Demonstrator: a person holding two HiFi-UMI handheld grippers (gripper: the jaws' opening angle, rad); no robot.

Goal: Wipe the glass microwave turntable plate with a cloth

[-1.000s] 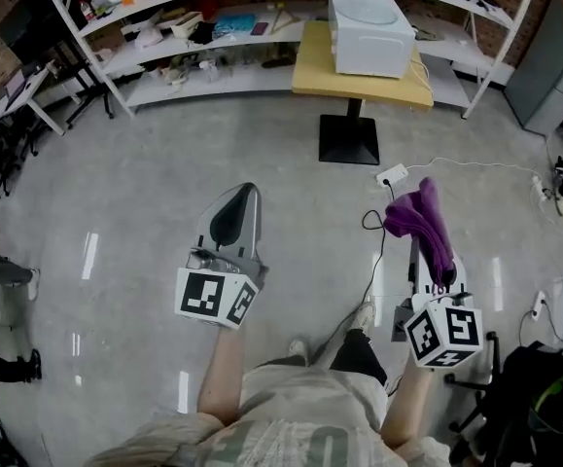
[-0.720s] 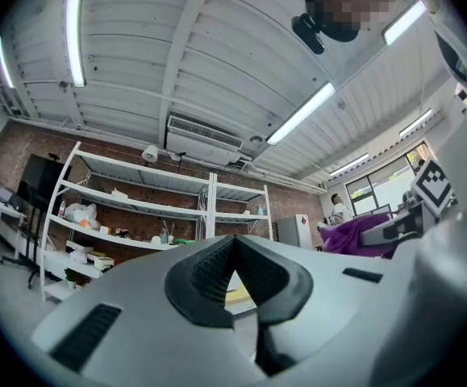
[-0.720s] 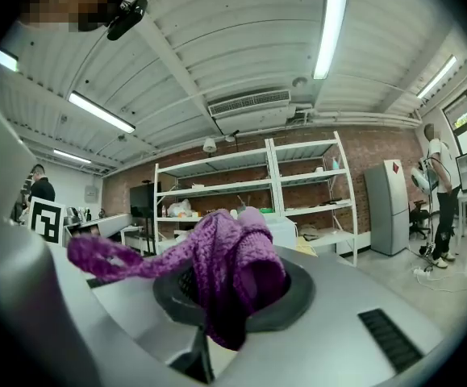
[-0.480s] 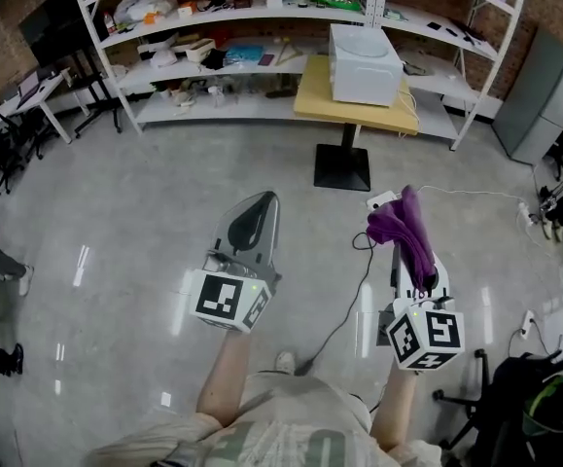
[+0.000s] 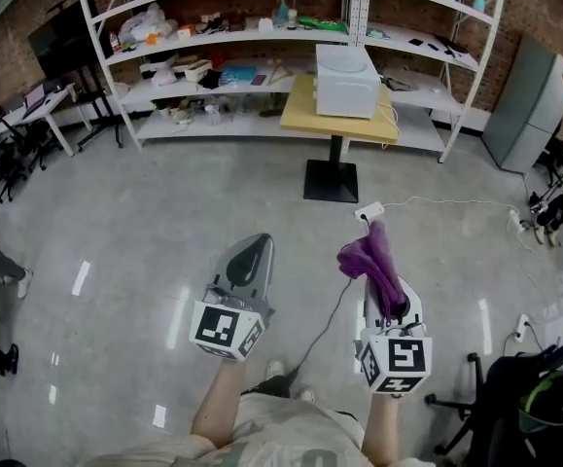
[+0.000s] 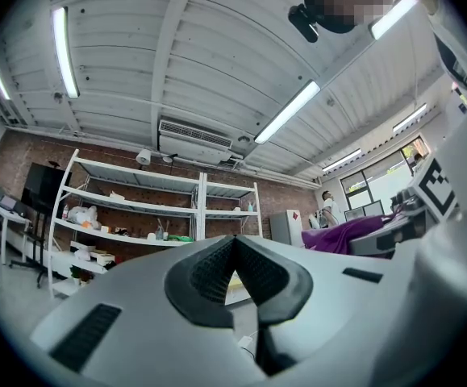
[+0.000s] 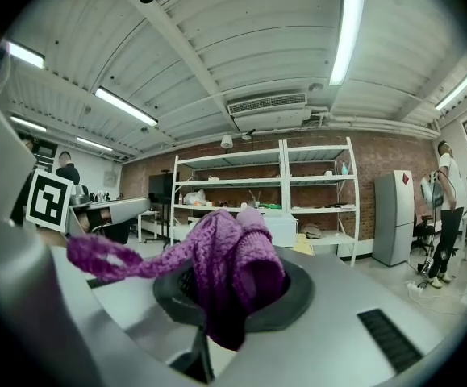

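Observation:
A purple knitted cloth (image 5: 371, 261) sticks out of my right gripper (image 5: 383, 285), whose jaws are shut on it; in the right gripper view the cloth (image 7: 229, 258) bulges over the jaw pads. My left gripper (image 5: 249, 254) is shut and holds nothing, its dark pads (image 6: 235, 268) pressed together. Both grippers are held low in front of the person, above the floor and far from the white microwave (image 5: 346, 67), which stands on a yellow table (image 5: 337, 117) at the back. The glass turntable plate cannot be made out.
White shelving (image 5: 228, 39) with assorted items lines the brick back wall. A black cable and a white power strip (image 5: 368, 210) lie on the floor ahead of my right gripper. A grey cabinet (image 5: 525, 103) stands at the right; chairs are at the left and right edges.
The view has tilted up and more of the room shows. Both grippers have kept their hold and sit closer together and lower in the picture; the microwave looks farther away.

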